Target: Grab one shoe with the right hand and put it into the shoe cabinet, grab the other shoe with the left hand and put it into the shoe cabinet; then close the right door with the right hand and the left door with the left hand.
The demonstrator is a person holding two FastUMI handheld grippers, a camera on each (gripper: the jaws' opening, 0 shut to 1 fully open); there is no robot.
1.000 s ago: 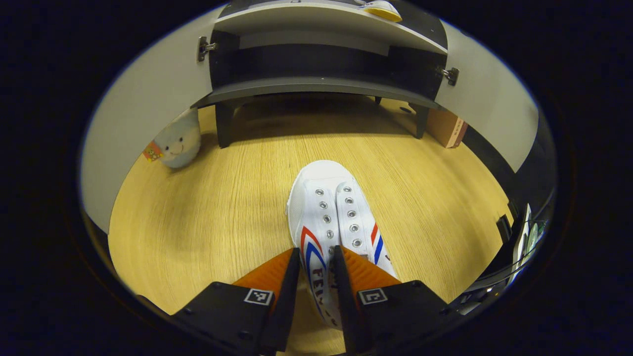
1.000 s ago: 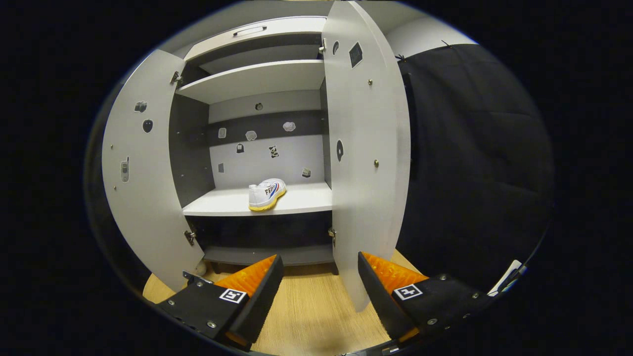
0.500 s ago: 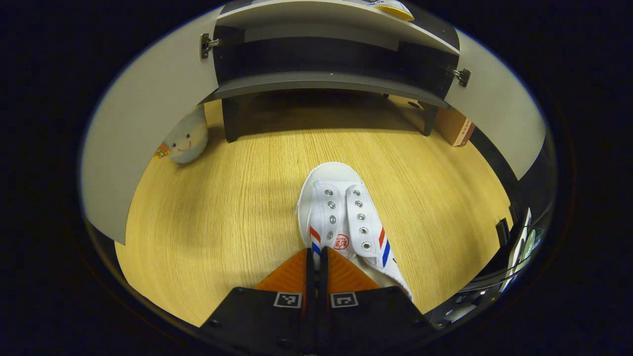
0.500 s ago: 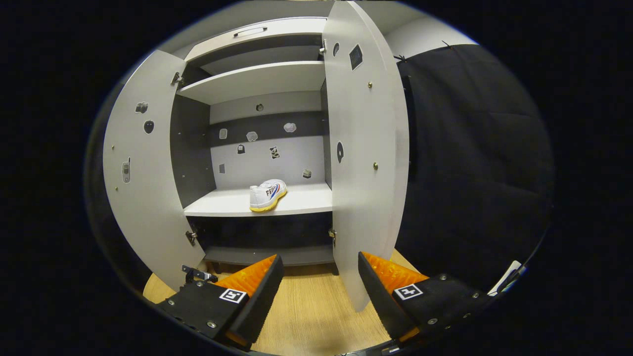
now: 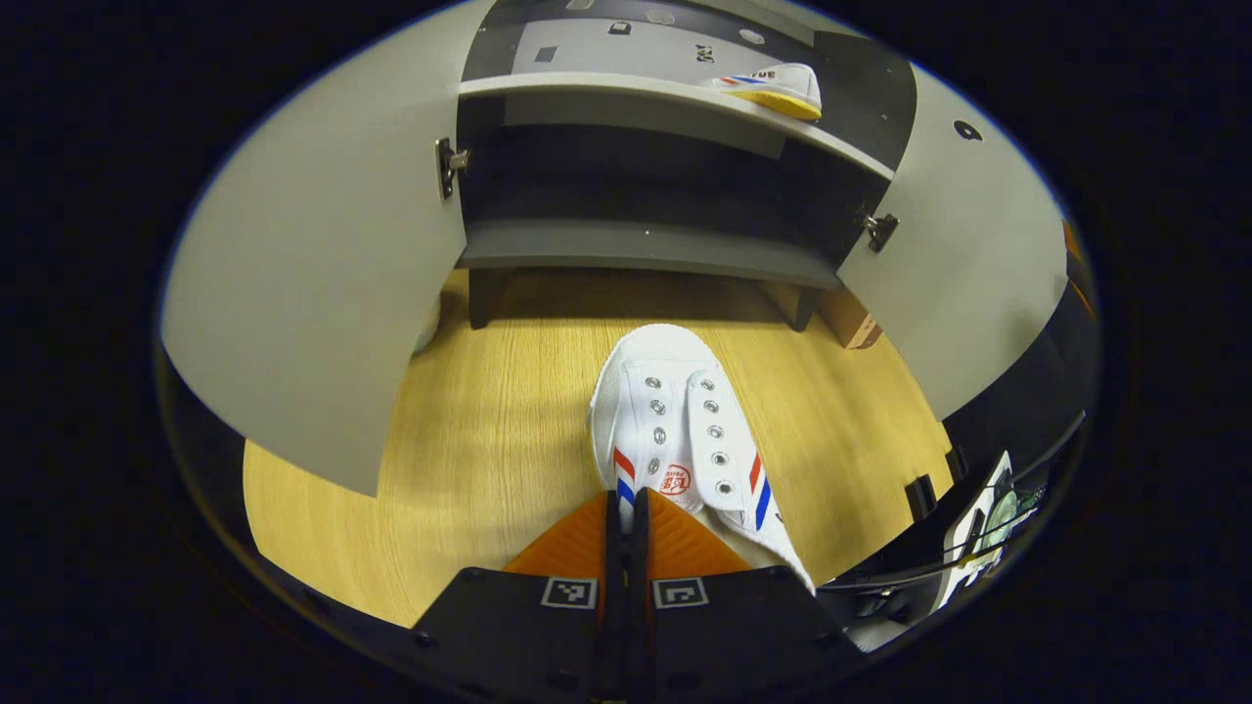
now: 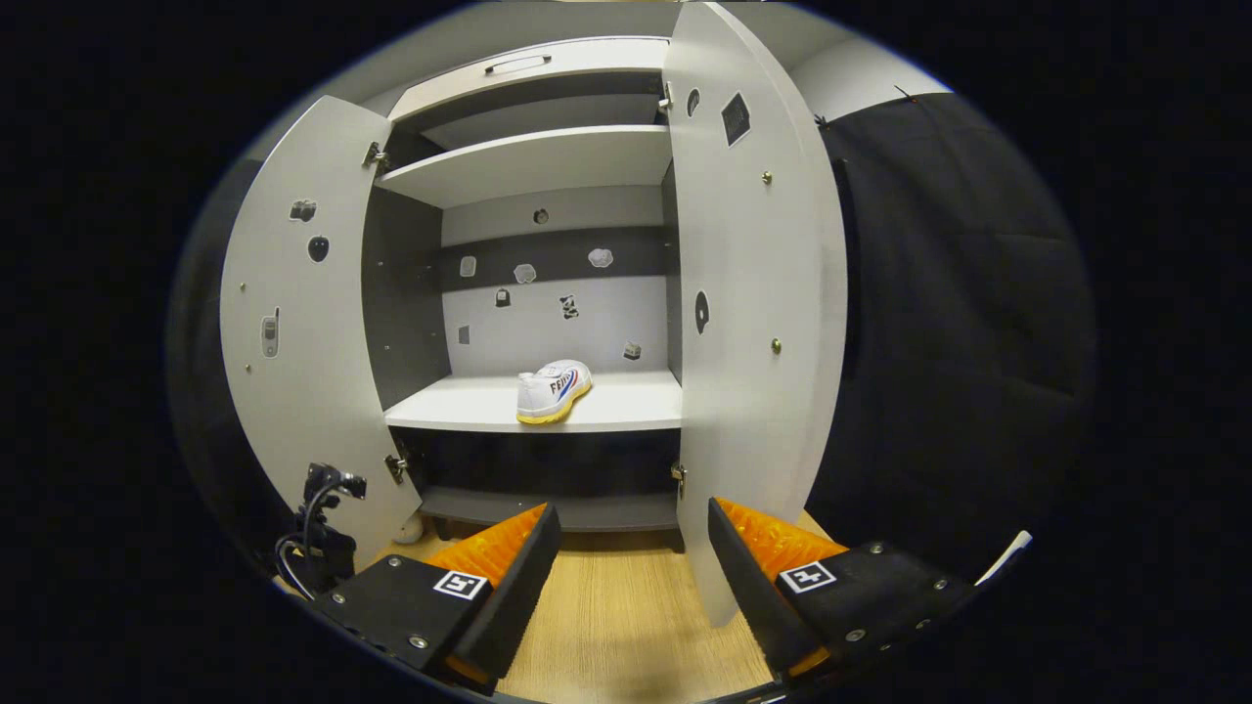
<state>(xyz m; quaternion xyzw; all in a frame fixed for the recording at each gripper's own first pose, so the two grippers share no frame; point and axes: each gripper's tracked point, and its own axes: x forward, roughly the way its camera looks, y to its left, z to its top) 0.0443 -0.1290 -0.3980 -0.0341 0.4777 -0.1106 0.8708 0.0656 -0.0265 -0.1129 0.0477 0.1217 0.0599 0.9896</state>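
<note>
A white shoe (image 5: 675, 420) with red and blue stripes hangs toe-forward from my left gripper (image 5: 626, 508), whose fingers are shut on the shoe's side edge near the opening. It is above the wooden floor (image 5: 469, 460), in front of the shoe cabinet (image 5: 636, 244). The other white shoe (image 5: 773, 88), yellow-soled, lies on the cabinet's light shelf (image 5: 587, 90); in the right gripper view this shoe (image 6: 554, 389) lies on the shelf (image 6: 626, 406). My right gripper (image 6: 631, 548) is held open and empty, low before the cabinet. Both doors stand open: left door (image 6: 303, 323), right door (image 6: 758, 293).
The open left door (image 5: 313, 293) and right door (image 5: 968, 254) flank the way in. A cardboard box (image 5: 849, 318) stands by the cabinet's right leg. A black device with cables (image 6: 318, 533) sits low at the left door.
The left fingers shut on the shoe's edge, then rose with it, so the shelf and the other shoe came into view. The right gripper shifted only slightly and stayed open.
</note>
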